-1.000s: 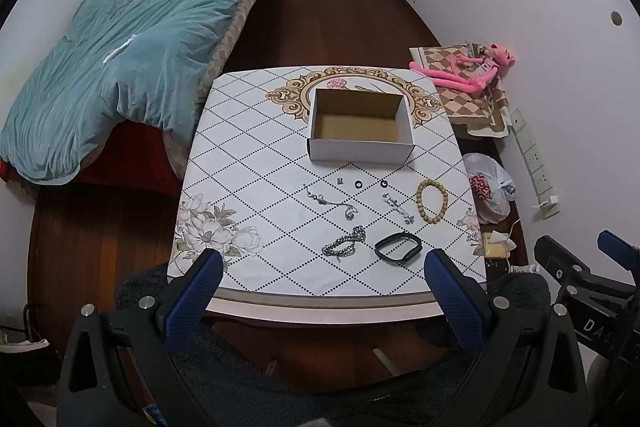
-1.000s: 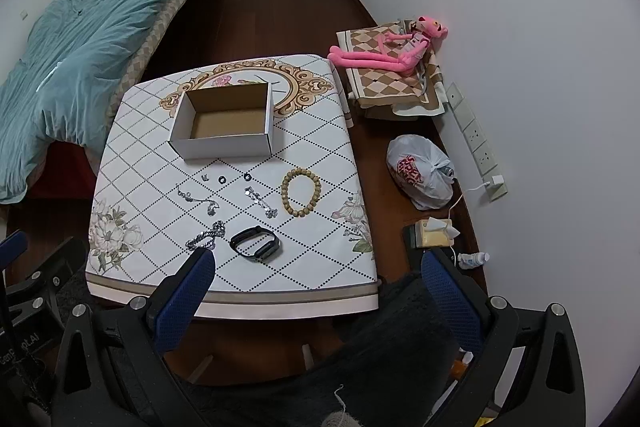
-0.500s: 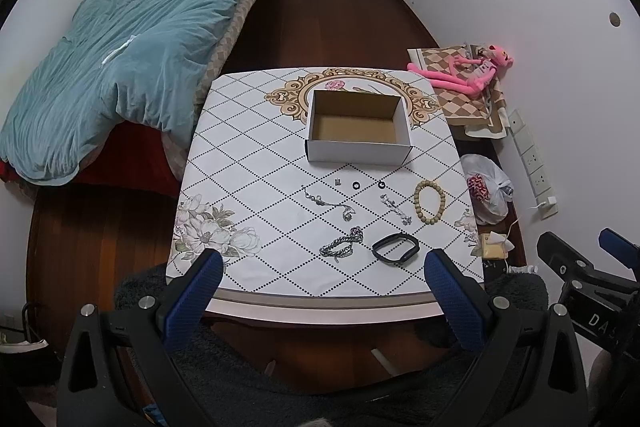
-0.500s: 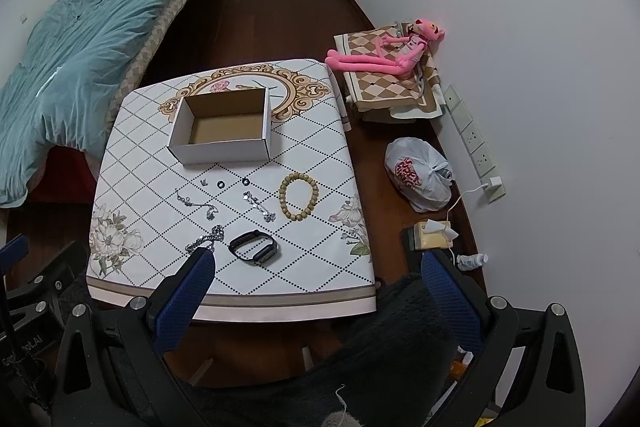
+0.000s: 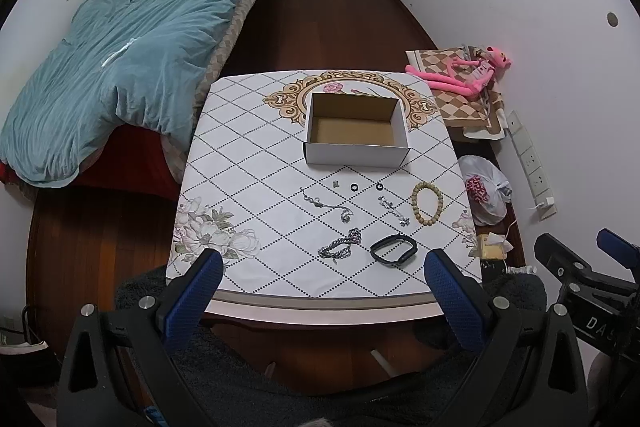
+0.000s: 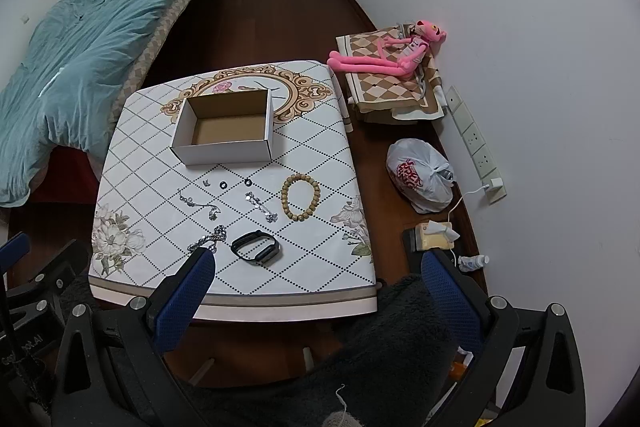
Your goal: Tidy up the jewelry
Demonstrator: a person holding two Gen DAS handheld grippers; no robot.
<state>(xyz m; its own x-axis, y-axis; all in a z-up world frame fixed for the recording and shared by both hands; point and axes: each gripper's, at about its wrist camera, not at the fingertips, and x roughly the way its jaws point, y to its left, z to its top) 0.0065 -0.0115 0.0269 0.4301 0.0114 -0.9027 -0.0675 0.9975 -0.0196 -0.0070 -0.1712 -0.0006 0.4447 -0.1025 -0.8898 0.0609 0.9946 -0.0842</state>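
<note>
An empty open cardboard box [image 5: 356,131] [image 6: 226,129] stands at the far middle of a patterned table [image 5: 248,187] [image 6: 320,147]. In front of it lie a wooden bead bracelet [image 5: 427,203] [image 6: 301,197], a black band [image 5: 394,250] [image 6: 256,247], a silver braided chain [image 5: 340,245] [image 6: 208,239], two thin silver chains [image 5: 326,205] [image 6: 262,207] and small black rings [image 5: 353,186] [image 6: 222,184]. My left gripper [image 5: 322,265] and right gripper [image 6: 316,267] are both open and empty, held high above the table's near edge.
A bed with a blue quilt [image 5: 120,75] is left of the table. A pink plush toy [image 6: 384,55] on a folded cloth, a white plastic bag [image 6: 420,175], a tissue box [image 6: 434,233] and a wall power strip [image 6: 476,143] are on the right.
Both views shift slightly; the table sits a little lower and nearer in frame. Nothing on the table has moved and both grippers stay open.
</note>
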